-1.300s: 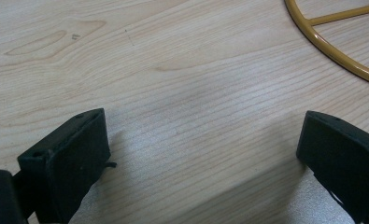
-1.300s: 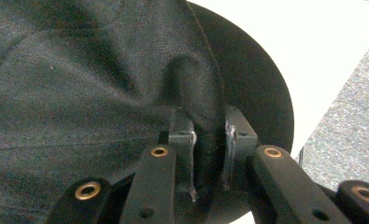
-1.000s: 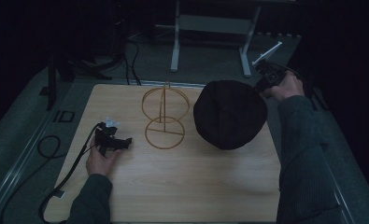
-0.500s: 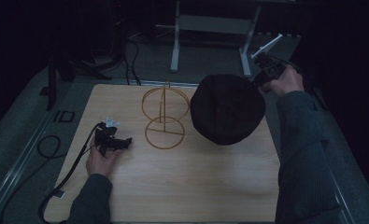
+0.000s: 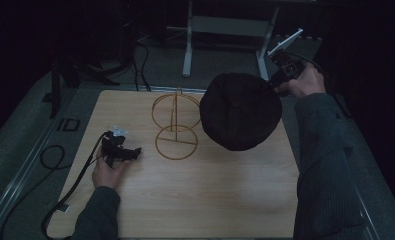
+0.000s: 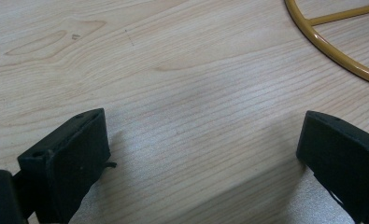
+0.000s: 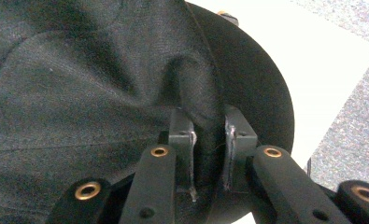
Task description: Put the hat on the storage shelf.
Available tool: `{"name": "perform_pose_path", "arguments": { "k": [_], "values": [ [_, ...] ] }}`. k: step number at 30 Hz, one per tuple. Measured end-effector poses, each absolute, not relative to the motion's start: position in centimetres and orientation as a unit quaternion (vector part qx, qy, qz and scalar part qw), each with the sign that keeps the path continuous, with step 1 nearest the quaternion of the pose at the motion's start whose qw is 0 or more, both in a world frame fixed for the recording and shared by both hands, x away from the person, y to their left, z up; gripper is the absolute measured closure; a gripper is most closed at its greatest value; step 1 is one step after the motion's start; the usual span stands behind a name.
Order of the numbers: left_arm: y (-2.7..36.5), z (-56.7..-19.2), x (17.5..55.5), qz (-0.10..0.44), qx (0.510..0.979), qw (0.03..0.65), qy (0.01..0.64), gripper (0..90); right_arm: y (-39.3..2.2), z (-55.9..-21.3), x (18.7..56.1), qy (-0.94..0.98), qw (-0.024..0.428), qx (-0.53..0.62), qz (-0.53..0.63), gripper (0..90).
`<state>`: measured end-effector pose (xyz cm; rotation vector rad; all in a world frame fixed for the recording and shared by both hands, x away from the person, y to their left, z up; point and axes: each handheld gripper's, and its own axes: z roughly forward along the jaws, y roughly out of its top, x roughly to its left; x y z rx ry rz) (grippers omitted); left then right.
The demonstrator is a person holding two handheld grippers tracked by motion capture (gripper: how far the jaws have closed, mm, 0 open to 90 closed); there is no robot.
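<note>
Right gripper view: your right gripper (image 7: pixel 209 140) has its jaws pinching a fold of the black hat (image 7: pixel 79 93); it's soft, light, floppy, so grip near the brim. Left gripper (image 6: pixel 205 154) jaws stand open.

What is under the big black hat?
The black hat hangs from the right gripper, covering part of the wooden table and the gold wire stand's right edge. Anything else beneath is hidden.
</note>
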<state>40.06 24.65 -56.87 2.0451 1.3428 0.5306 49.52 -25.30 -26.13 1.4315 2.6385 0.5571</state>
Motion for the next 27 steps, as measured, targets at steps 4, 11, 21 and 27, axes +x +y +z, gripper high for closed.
{"name": "perform_pose_path", "arguments": {
  "k": [4, 11, 21, 27],
  "values": [
    [24.7, -56.9, 40.1, 0.201, 0.776, 0.314, 0.509, 2.2, -25.0, -25.7, 49.5, 0.864, 0.043, 0.467, 0.183, 77.4],
    [24.7, -56.9, 40.1, 0.201, 0.776, 0.313, 0.509, 2.2, -24.1, -25.0, 49.5, 0.867, 0.038, 0.464, 0.18, 77.4],
    [24.7, -56.9, 40.1, 0.201, 0.776, 0.314, 0.509, 2.2, -22.5, -24.4, 49.7, 0.868, 0.042, 0.459, 0.185, 77.3],
    [24.7, -56.9, 40.1, 0.201, 0.776, 0.314, 0.509, 2.2, -21.8, -23.9, 49.8, 0.866, 0.04, 0.459, 0.194, 77.4]
  ]
}}
